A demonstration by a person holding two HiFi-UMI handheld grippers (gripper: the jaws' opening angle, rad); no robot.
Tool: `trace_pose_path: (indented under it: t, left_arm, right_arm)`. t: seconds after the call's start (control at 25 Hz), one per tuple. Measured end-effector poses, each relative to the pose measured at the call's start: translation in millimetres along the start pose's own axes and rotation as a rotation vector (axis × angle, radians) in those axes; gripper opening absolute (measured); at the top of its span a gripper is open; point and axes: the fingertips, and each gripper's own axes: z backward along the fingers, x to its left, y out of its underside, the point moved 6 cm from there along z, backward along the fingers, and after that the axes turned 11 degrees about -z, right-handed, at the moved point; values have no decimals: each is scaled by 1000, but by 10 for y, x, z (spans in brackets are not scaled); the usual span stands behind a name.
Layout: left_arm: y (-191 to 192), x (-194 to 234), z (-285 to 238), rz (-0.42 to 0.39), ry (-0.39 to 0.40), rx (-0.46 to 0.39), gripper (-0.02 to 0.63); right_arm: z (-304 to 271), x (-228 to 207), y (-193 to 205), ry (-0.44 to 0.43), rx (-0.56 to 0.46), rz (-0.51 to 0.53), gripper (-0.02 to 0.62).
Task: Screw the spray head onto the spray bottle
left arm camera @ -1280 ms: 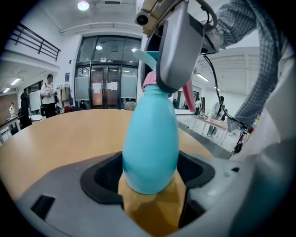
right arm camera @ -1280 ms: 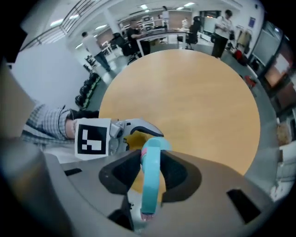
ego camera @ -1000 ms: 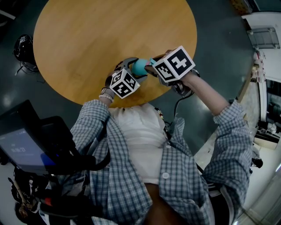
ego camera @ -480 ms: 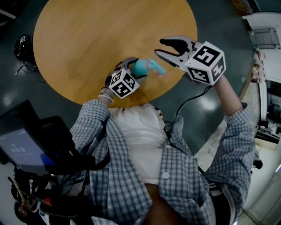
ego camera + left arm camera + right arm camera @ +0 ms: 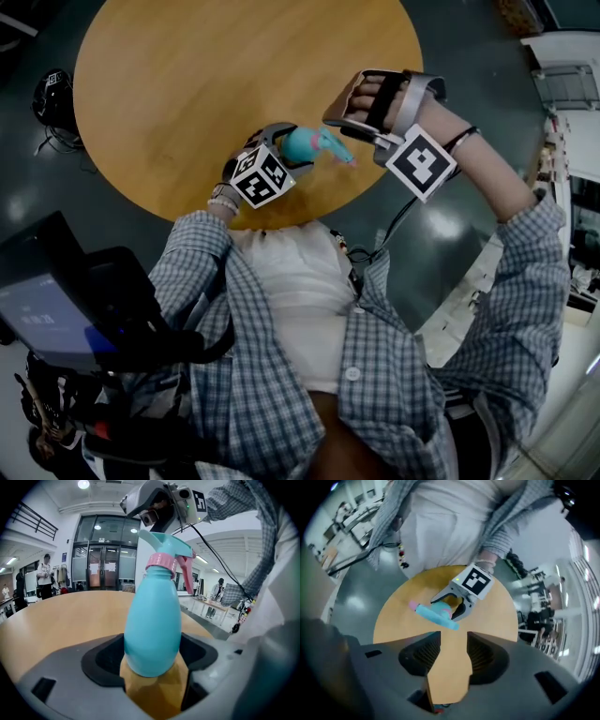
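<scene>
Directly below the head camera, a grey-and-white checked shirt hangs open over a white top, with a dark screen device at the person's left side. Just past the chest, the left gripper reaches over the near edge of the round wooden table, and its black-and-white marker cube faces up. Its fingers pinch the rounded lower body of a teal plastic spray bottle, one finger on each side. The bottle is off the table top and points towards the person's right.

On the bottle's neck sits a pink ribbed collar. Above the collar is the teal spray head with its pink trigger. How tightly the collar is turned down cannot be told.

Near the nozzle but apart from it, the right gripper is raised higher and looks down on the table and the bottle. Its fingers are spread with nothing between them, and only bare wood shows through the gap. Its own marker cube sits by the wrist.

Farther out, the table stands on a dark, glossy floor. A black device with cables lies on the floor off the table's left rim. In the left gripper view, glass doors and standing people show behind the table.
</scene>
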Motion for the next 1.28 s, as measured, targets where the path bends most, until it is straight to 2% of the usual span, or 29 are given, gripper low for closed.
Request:
trace_pose_path:
  t: [0.16,0.24,0.6,0.68,0.8,1.04,1.16,1.28]
  left_arm:
    - [7,23,-5,-10,26,1,364]
    - [10,36,-3,-14,37,1,364]
    - [18,60,3,-18,47,1,364]
    - [15,59,-2,-19,47,2,364]
    - [12,56,-3,-21,45,3,364]
    - [-1,43,-11,-24,42,6,364]
    - [-11,22,-10,-28,38,7,364]
    - [-14,-6,0,-31,33,10,364]
  right_arm:
    - [-135,18,-19,-34,74,364,150]
    - [-192,63,-44,-74,73,464,153]
    - [-442,222,-162,-174,19,586,164]
    - [-485,231,-198,-183,0,564,133]
    - [-532,170,-216,-229,-25,389,124]
    - [-534,75,-113,-383,-118,-226,122]
    - [-515,63,-58,-387,-155,-561,121]
    - [-497,77,-51,-352,-159,-833,121]
